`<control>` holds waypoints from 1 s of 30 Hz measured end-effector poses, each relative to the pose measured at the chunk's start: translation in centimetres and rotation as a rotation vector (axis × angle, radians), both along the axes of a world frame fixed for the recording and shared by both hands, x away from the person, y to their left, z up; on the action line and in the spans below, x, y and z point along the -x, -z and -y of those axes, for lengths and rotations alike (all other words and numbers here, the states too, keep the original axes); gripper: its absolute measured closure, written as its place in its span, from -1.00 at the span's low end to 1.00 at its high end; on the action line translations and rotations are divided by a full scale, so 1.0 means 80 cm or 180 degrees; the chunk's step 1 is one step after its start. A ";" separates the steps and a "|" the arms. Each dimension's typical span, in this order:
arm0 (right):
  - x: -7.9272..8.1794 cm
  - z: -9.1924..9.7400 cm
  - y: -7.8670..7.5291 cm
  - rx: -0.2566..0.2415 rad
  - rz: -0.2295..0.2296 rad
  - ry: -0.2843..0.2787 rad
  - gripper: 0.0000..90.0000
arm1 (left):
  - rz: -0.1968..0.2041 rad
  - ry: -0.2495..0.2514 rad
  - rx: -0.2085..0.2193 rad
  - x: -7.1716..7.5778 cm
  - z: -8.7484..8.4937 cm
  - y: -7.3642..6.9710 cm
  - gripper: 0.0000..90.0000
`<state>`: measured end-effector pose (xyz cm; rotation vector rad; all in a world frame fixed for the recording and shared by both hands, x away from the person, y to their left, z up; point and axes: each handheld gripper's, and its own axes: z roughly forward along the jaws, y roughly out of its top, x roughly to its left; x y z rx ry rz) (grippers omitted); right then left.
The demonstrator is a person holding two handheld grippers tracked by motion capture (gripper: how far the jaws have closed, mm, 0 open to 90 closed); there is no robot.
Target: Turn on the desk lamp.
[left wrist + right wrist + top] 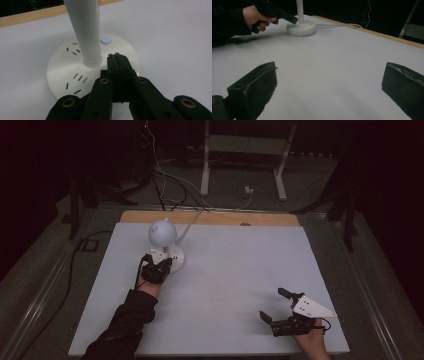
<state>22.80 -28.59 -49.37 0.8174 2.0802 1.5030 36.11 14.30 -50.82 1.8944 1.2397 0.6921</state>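
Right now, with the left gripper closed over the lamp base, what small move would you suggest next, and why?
Probably ease the left gripper forward and down onto the button. Its shut jaws sit over the lamp base, just short of that blue-lit button, while the lamp head looks dark.

My left gripper point(117, 58) fingers pressed together, tips over white lamp base point(62, 67), near lit blue button point(106, 40); white desk point(175, 37) beneath.
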 end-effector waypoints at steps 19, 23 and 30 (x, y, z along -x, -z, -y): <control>0.000 0.000 0.000 0.0008 0.0005 -0.0004 -1.00 | -0.0023 0.0011 -0.0068 -0.007 0.005 0.007 1.00; 0.000 0.000 0.000 0.0008 -0.0008 -0.0002 -1.00 | -0.0037 0.0013 -0.0052 -0.007 0.004 0.007 1.00; 0.000 -0.001 0.001 0.0008 -0.0013 -0.0004 -1.00 | -0.0013 0.0023 -0.0101 -0.006 0.006 0.008 1.00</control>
